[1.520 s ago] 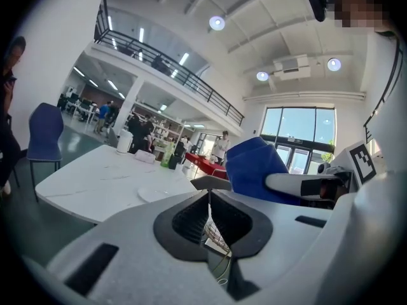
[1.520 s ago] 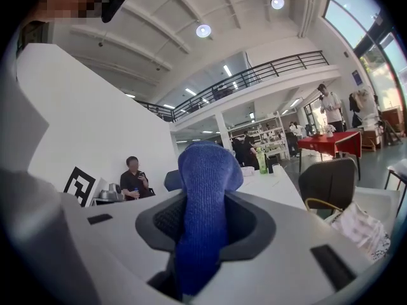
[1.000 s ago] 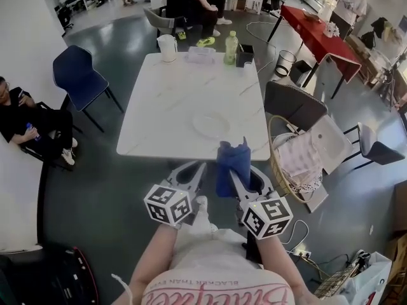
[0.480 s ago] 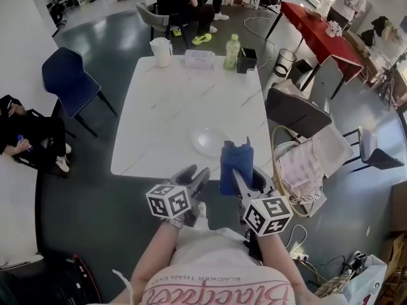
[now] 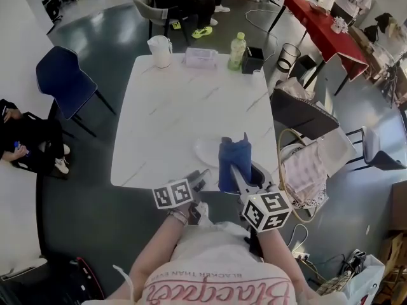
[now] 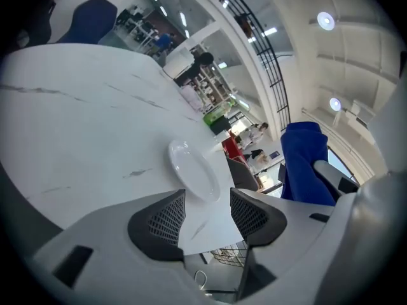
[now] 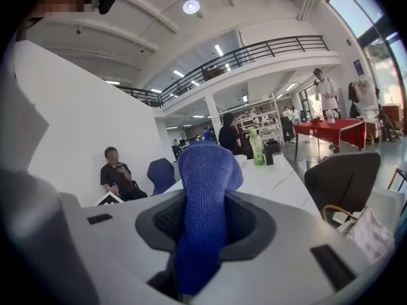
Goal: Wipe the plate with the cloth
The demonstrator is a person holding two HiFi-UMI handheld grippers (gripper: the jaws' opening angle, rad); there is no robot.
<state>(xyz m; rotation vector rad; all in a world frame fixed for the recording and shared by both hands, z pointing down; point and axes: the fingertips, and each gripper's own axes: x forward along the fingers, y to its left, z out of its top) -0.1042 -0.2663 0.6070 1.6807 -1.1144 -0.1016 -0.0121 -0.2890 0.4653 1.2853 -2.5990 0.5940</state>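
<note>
At the white table (image 5: 184,107), we see the right gripper (image 7: 205,221) clamped on the blue cloth (image 5: 233,157). The cloth stands upright over the table's near edge, just beside the white plate (image 5: 206,150), which lies flat on the table close to that edge. The left gripper (image 6: 207,210) sits at the same near edge. Its jaws have just been opening and now stand apart, gripping nothing, and the table's edge and the plate show beyond them.

Along the table's far edge we count four containers:
- a white jug (image 5: 160,51), whose contents we cannot make out
- a clear box (image 5: 201,57)
- a green bottle (image 5: 237,49)
- a black holder (image 5: 253,60)

Off the table's near right corner a wicker basket (image 5: 278,161) holds pale fabric (image 5: 305,167). Off its far right corner a bin (image 5: 289,59) stands on the floor.

We count two grippers, one cloth and one plate. There is one blue chair (image 5: 63,78) on the table's left and one grey chair (image 5: 302,113) on its right.
</note>
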